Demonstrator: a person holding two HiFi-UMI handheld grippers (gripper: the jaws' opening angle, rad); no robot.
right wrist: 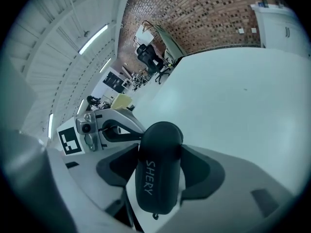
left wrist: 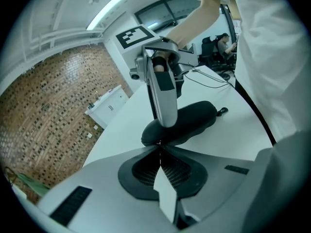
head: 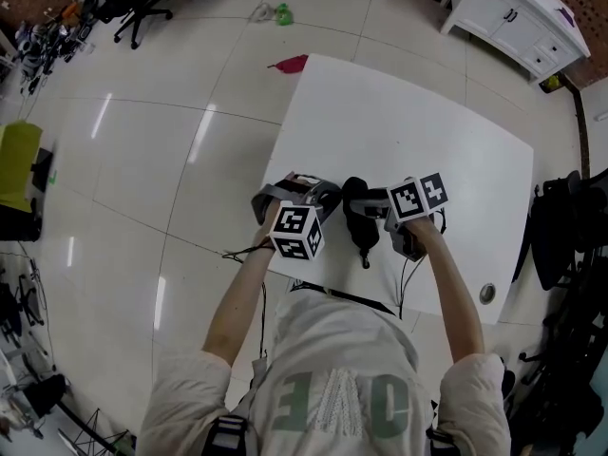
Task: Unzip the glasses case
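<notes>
A black zipped glasses case (head: pixel 359 218) lies near the front edge of the white table (head: pixel 427 131). My right gripper (head: pixel 372 209) comes in from the right. It is shut on the case (right wrist: pixel 158 174), with one pad pressed to each long side. My left gripper (left wrist: pixel 159 147) is shut, its tips right at the near end of the case (left wrist: pixel 187 123). A small metal glint there looks like the zip pull pinched between them. A short cord with a knob (left wrist: pixel 222 111) sticks out of the case's other end. In the left gripper view, the right gripper (left wrist: pixel 163 93) stands over the case.
Cables hang off the table's front edge by the person's arms. A round hole (head: pixel 487 293) is near the right front corner. On the floor are a red scrap (head: pixel 290 63), an office chair (head: pixel 133 3), a white cabinet (head: pixel 513 12) and dark gear (head: pixel 560 226).
</notes>
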